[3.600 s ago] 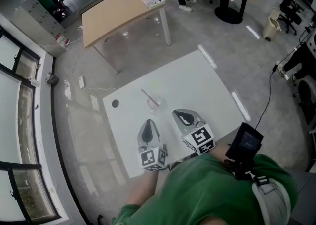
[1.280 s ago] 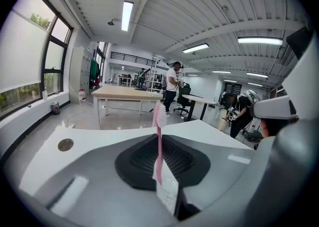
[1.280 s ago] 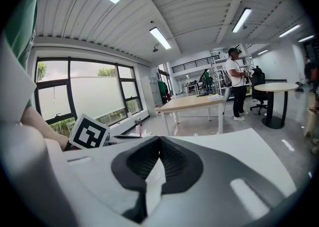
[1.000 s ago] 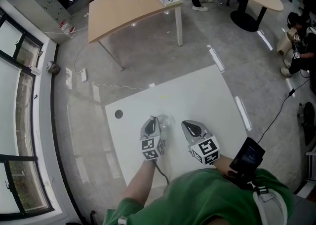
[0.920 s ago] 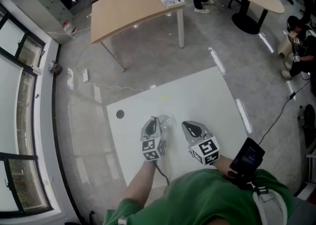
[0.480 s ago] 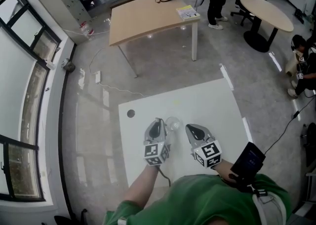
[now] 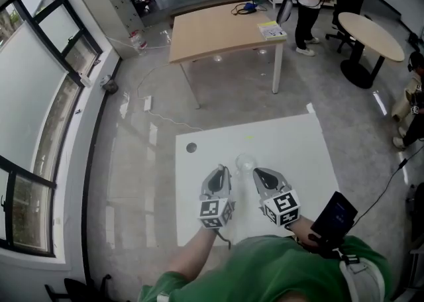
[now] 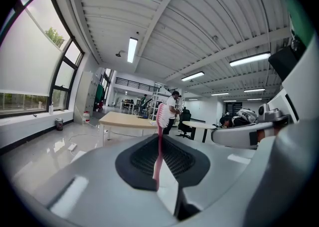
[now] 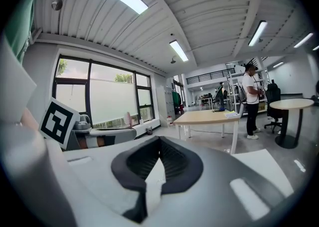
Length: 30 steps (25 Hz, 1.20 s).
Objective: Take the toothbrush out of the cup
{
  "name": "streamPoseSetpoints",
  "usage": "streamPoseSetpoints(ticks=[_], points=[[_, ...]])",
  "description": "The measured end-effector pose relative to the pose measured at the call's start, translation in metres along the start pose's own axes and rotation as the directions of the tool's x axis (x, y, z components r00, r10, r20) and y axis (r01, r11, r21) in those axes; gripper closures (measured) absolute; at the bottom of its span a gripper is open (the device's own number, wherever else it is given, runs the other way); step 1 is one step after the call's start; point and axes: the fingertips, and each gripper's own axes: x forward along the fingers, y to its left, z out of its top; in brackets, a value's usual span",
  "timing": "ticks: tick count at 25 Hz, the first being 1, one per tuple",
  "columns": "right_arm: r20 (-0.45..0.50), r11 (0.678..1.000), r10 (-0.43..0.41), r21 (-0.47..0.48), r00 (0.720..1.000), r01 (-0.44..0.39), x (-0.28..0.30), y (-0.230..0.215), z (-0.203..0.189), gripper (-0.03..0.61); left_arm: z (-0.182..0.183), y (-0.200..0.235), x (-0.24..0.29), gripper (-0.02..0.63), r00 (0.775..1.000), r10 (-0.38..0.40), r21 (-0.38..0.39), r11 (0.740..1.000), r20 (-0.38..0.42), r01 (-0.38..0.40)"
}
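**Head view.**
- White bench [image 7: 291, 142]: carries one clear cup [image 7: 246, 161], which stands upright.
- Left claw [image 7: 216, 178] and right claw [image 7: 265, 178]: side by side at the near edge. The cup is just beyond and between their tips, and contact with either cannot be told.
- The brush is too thin to make out here.

**Left gripper view.**
- Pink toothbrush [image 8: 159, 136]: pinched between the left claw's dark pads.
- It stands nearly upright with the bristle head on top.
- The grip sits low on the handle, and the short lower end hangs free.
- No cup wall shows around it, so it looks to be out of the cup.

**Right gripper view.**
- Right claw: pads drawn together at the tips, with nothing between them. Only a sliver of white bench shows through the gap.

**Hazards, as judged.**
- Low pinch on a slim, smooth handle. Most of the length stands above the pads, so a quick swing or tilt could make the brush pivot or slide out.
- The cup is light and close to both claws, so a sideways sweep by either could tip it or push it along the bench.
- Loosening the pinch before the brush rests on the bench would let it drop and roll.
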Motion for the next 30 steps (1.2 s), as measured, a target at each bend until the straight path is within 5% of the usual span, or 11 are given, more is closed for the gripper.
streamPoseSetpoints(ticks=[17, 30], points=[[0.002, 0.998, -0.060, -0.011, 0.998, 0.060, -0.070, 0.062, -0.012, 0.575, -0.016, -0.028, -0.095, 0.588, 0.997, -0.074, 0.008, 0.997, 0.023, 0.074], [0.008, 0.999, 0.032, -0.045, 0.999, -0.032, -0.113, 0.093, -0.013, 0.575, -0.018, -0.055, -0.150, 0.588, 0.999, -0.005, 0.003, 1.000, 0.046, 0.005]])
